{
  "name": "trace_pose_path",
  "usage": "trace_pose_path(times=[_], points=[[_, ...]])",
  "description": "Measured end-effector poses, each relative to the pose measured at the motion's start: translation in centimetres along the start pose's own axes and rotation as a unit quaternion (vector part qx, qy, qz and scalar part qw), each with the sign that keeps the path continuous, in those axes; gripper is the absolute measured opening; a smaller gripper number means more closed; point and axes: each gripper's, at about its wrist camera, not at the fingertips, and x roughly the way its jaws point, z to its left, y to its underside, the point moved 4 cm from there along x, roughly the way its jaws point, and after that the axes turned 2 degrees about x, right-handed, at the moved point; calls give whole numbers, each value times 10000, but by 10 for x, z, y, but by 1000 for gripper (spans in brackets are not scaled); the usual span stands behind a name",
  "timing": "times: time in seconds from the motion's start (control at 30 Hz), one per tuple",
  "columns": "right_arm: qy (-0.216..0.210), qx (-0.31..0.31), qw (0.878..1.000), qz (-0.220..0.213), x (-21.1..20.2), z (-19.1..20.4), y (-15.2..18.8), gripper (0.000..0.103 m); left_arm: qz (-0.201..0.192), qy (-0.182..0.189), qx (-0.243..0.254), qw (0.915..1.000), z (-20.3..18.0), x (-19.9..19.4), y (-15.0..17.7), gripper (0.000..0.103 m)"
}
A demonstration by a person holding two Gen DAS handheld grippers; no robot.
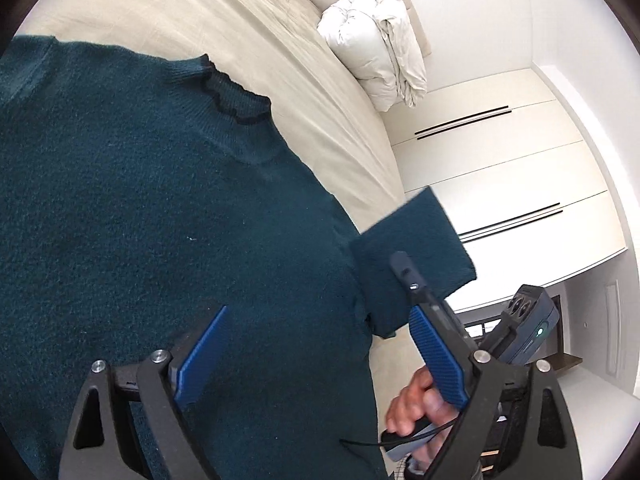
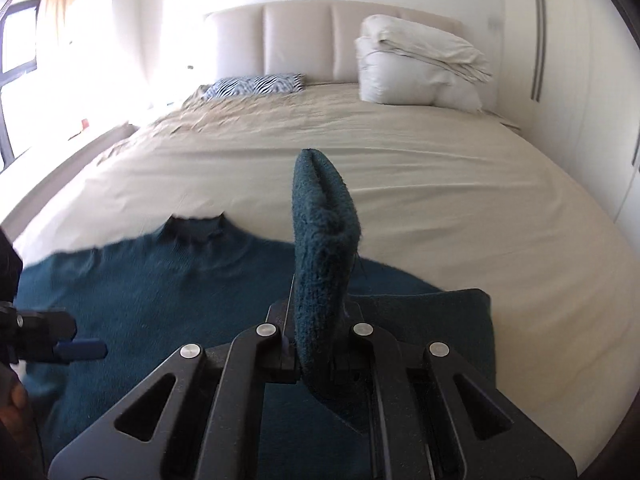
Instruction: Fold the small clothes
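Fingers of the right gripper [image 2: 320, 344] are pressed together on the cuff end of a sleeve [image 2: 324, 240], which stands up between them as a folded teal strip with its rounded fold at the top. That sleeve belongs to a dark teal sweater [image 2: 160, 292] spread flat on the bed [image 2: 440, 184], collar [image 2: 196, 228] pointing toward the headboard [image 2: 304, 40]. From the left wrist view the same right gripper [image 1: 416, 284] shows at the sweater's edge, its black finger lying across the lifted sleeve [image 1: 416, 232], with the person's right hand [image 1: 416, 404] wrapped around the handle below. The left gripper [image 1: 320, 352] hangs over the sweater [image 1: 140, 208] body with its blue-padded fingers [image 1: 204, 356] spread wide apart and nothing between them; whether the tips touch the knit cannot be told. In the right wrist view this left gripper [image 2: 76, 348] enters from the left edge, low over the sweater's side. Beyond the garment the beige sheet runs smooth, then wrinkled toward the far left. A white folded duvet [image 2: 416, 64] sits against the headboard on the right, and a zebra-striped pillow [image 2: 256, 84] lies to its left. White wardrobe doors [image 1: 500, 176] with long dark handles stand beside the bed.
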Motion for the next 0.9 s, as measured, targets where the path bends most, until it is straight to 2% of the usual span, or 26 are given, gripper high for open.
trace_pose_path(times=[0.17,0.23,0.37,0.47,0.6,0.63,0.7,0.77,0.8,0.87,0.9], points=[[122,-1113,9932,329,27,81,42,7,111,278,-277,9992,10,5,-2,96],[177,-1385,9896,351,20,110,64,7,126,468,-449,9978,13,5,-6,96],[295,-1702,9844,340,22,132,81,7,123,663,-514,9964,13,6,-19,97],[358,-1828,9820,297,15,143,92,7,279,832,-592,9944,9,15,-25,98],[430,-2009,9784,210,3,146,101,7,697,557,-449,9950,1,40,-31,97],[444,-2070,9772,187,0,147,105,7,770,495,-408,9950,0,45,-33,94],[458,-2173,9749,144,-15,156,120,7,929,382,-349,9943,1,51,-35,77],[462,-2206,9742,142,-15,157,121,7,1074,319,-310,9932,1,56,-36,50],[463,-2199,9743,153,-15,156,122,7,1108,264,-264,9931,0,60,-37,44],[431,-2119,9762,156,-15,153,121,8,1121,197,-252,9932,0,66,-42,20],[410,-2070,9773,195,-15,152,121,8,1098,171,-277,9934,1,66,-44,16]])
